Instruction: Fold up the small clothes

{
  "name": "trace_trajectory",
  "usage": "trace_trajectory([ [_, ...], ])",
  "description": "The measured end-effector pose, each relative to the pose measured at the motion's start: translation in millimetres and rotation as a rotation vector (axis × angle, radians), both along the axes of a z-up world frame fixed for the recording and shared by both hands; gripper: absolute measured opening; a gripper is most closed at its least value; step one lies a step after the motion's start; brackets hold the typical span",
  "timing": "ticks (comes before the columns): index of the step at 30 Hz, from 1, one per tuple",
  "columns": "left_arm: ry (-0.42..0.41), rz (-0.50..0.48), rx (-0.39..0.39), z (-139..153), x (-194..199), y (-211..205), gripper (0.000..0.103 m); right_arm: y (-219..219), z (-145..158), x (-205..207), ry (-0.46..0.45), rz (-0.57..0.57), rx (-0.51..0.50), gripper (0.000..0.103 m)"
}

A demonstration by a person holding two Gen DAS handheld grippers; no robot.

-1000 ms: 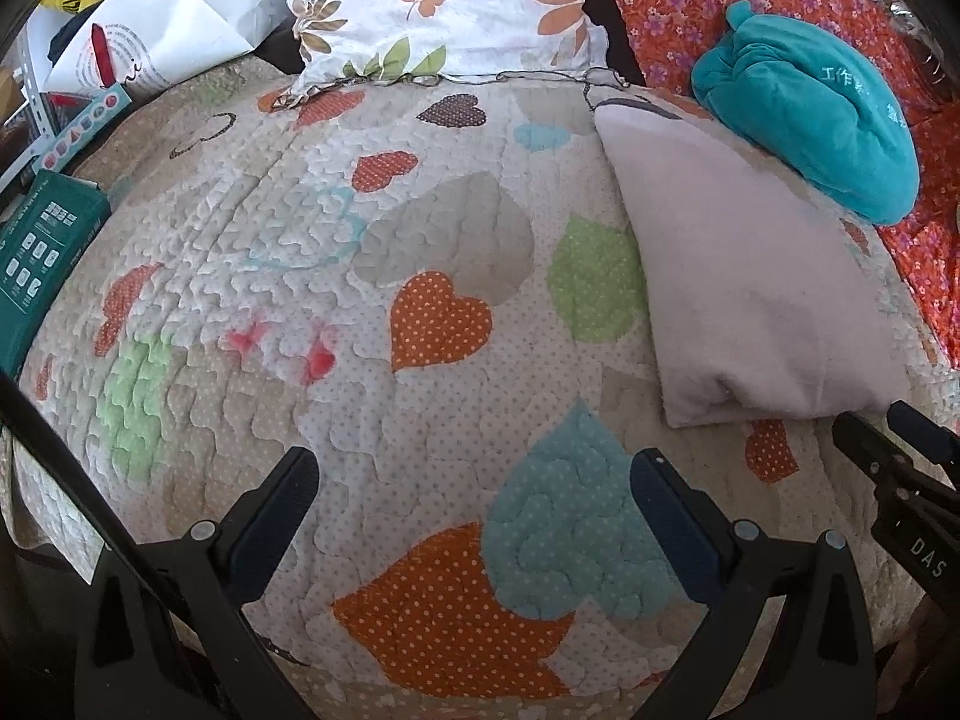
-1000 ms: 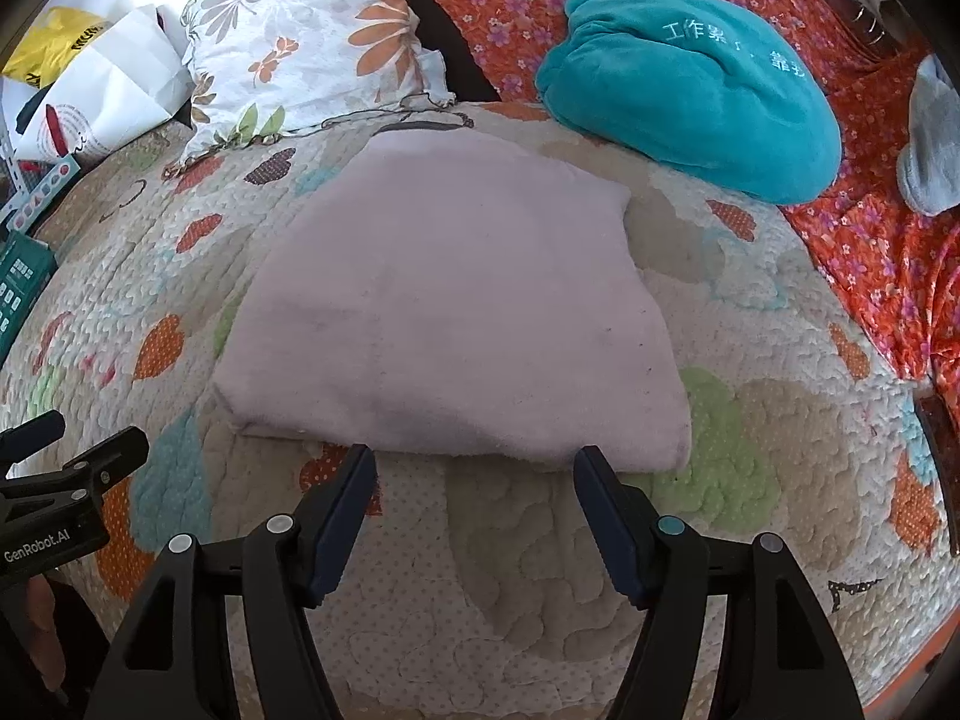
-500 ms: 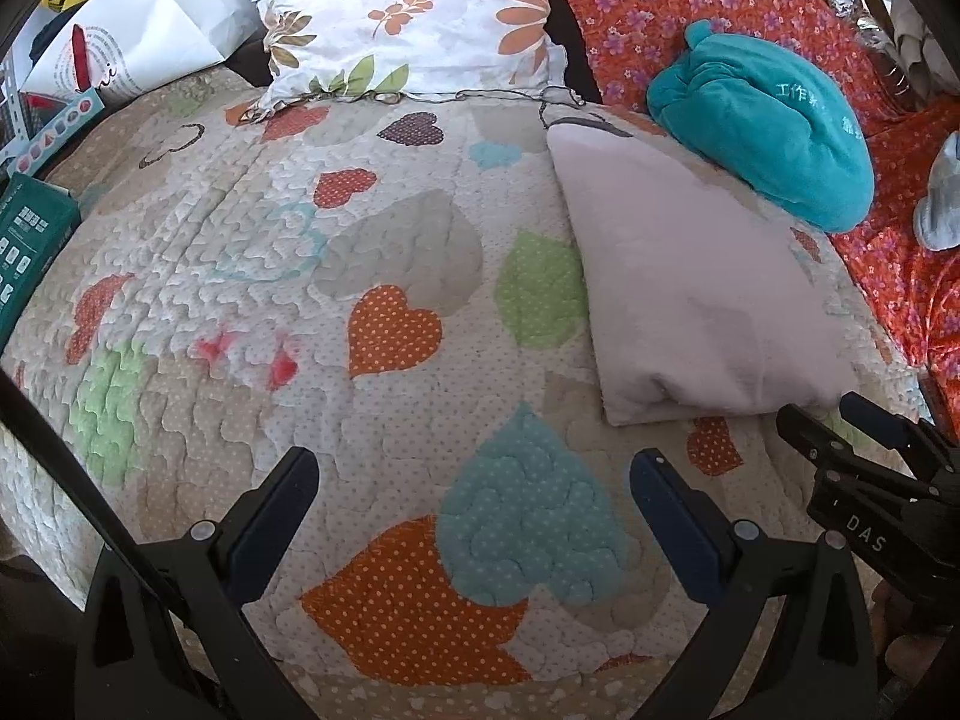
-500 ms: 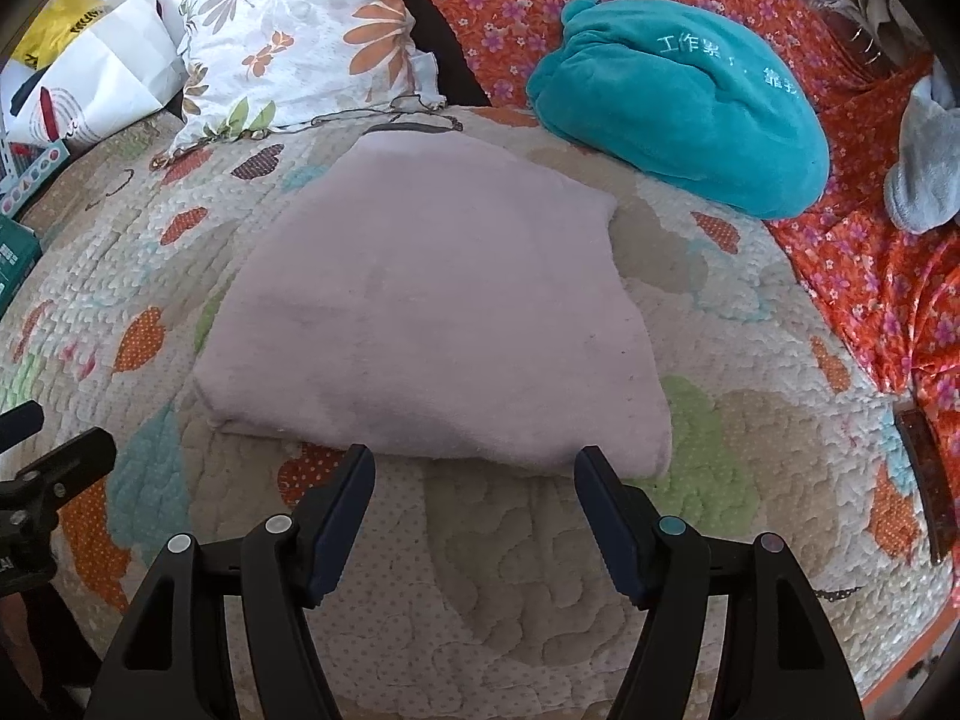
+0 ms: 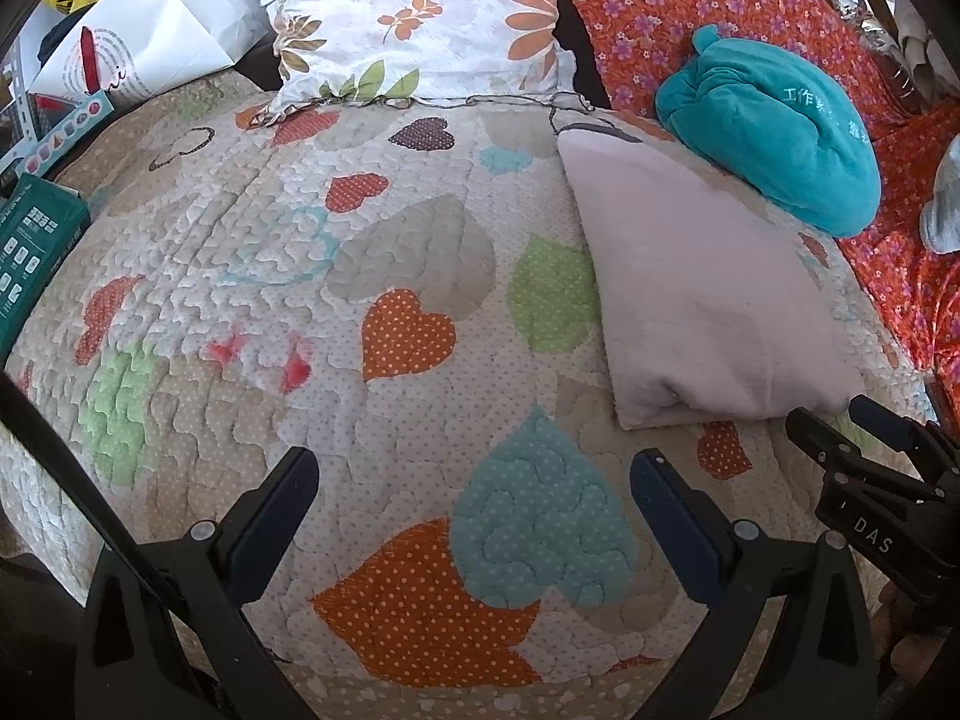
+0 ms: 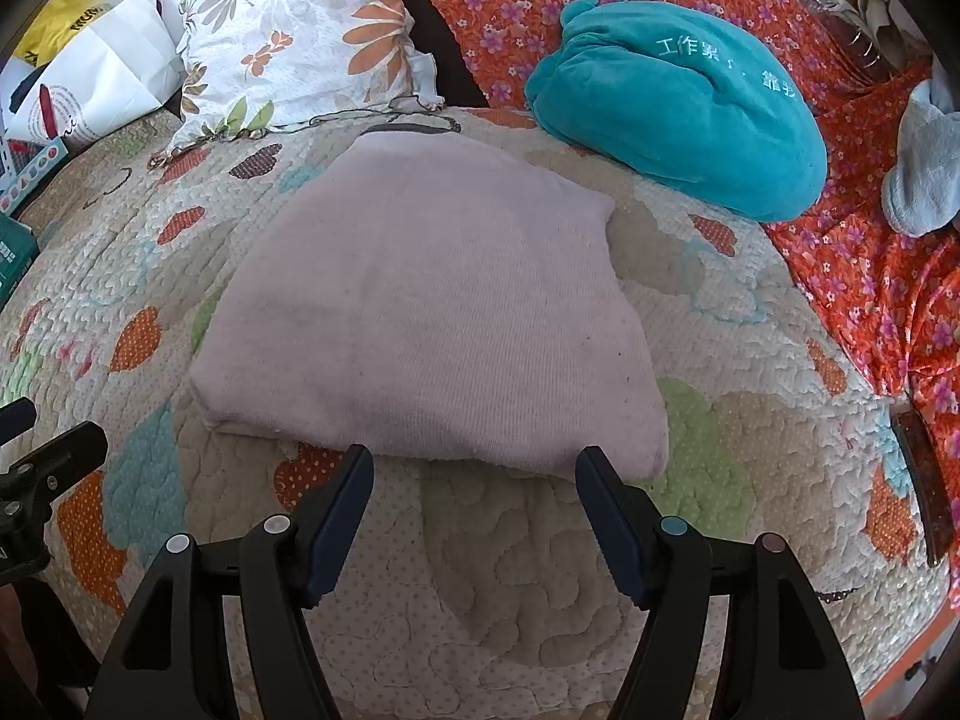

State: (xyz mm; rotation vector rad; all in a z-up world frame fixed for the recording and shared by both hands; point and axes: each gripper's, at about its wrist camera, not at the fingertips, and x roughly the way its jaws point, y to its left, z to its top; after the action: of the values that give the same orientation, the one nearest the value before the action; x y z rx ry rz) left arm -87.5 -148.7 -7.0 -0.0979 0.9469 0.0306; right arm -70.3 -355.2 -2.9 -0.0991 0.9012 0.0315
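Observation:
A pale pink garment (image 6: 432, 312) lies folded flat on the heart-patterned quilt (image 6: 540, 570). In the left wrist view it (image 5: 708, 300) lies at the right. My right gripper (image 6: 474, 468) is open and empty, its fingertips just short of the garment's near edge. My left gripper (image 5: 474, 474) is open and empty over bare quilt (image 5: 300, 300), to the left of the garment. The right gripper (image 5: 864, 426) shows at the right edge of the left wrist view, and the left gripper (image 6: 48, 444) at the left edge of the right wrist view.
A teal plush bundle (image 6: 678, 108) lies behind the garment on the orange floral sheet (image 6: 870, 276). A floral pillow (image 5: 414, 18) is at the back, a white bag (image 5: 144, 42) and a green box (image 5: 30, 246) at the left. A grey cloth (image 6: 924, 168) lies far right.
Both grippers have drawn back slightly and stay open. The garment has not moved.

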Motion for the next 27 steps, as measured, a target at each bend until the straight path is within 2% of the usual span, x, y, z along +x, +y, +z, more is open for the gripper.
trace_trajectory([
  [9,0.024,0.008,0.003,-4.2,2.0,2.3,0.103,0.9,-0.1,-1.9,0.007,-0.001,0.005,0.076],
  [27,0.008,0.001,0.020,-2.9,-2.6,-0.2,0.103,2.2,-1.7,-2.9,0.015,-0.002,0.005,0.077],
])
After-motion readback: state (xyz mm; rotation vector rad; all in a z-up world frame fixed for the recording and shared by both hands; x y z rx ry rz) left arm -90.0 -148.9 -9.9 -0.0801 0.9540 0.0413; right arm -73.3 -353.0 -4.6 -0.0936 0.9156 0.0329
